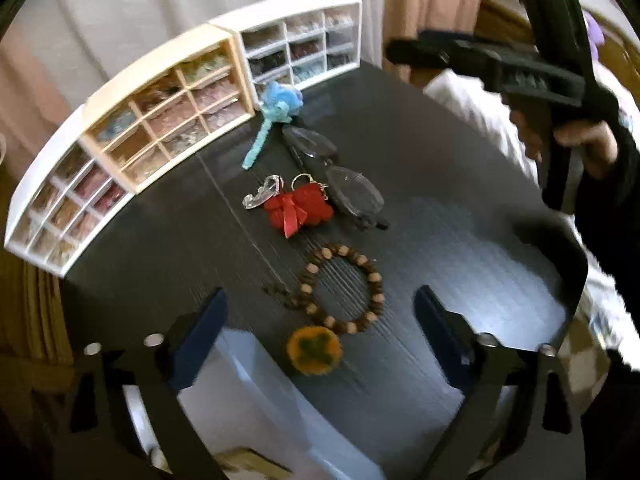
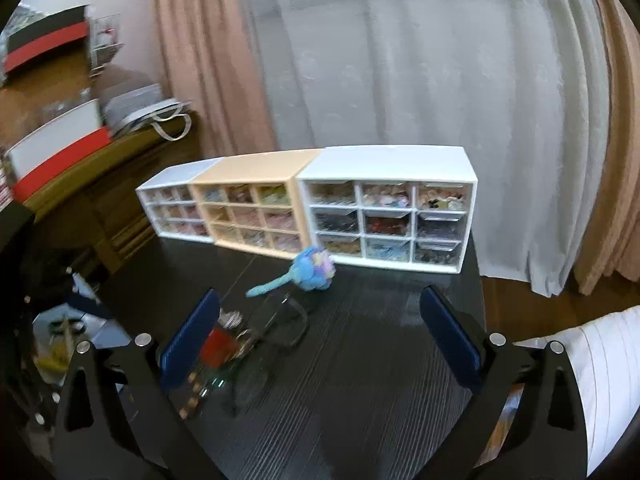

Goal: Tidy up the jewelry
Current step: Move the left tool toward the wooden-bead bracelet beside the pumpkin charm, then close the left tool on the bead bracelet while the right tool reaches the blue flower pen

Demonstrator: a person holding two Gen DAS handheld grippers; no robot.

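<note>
The left gripper [image 1: 320, 320] is hanging over the dark table [image 1: 440, 184] with its jaws standing wide apart and nothing pinched between them; a wooden bead bracelet [image 1: 344, 288] is lying flat on the table in the gap, with an orange round charm [image 1: 314, 350] sitting just below it, and neither blue pad is touching them. Beyond the bracelet, a red bow ornament [image 1: 298, 206] is resting beside a clear little shoe charm [image 1: 262, 192] and a metal ring [image 1: 302, 179], and a pair of glasses [image 1: 340, 176] is lying just to their right. A blue plush flower on a stem [image 1: 276, 104] is lying against the front of the drawer boxes. Three small drawer boxes are standing in a row along the far edge: a white one [image 1: 60, 204], a cream one [image 1: 172, 112] and another white one [image 1: 304, 44], their clear drawers showing mixed contents too blurred to tell. The right gripper [image 2: 320, 340] is hovering above the table with its jaws also wide open and gripping nothing; in the left view a hand [image 1: 580, 144] is holding it up at the right.
</note>
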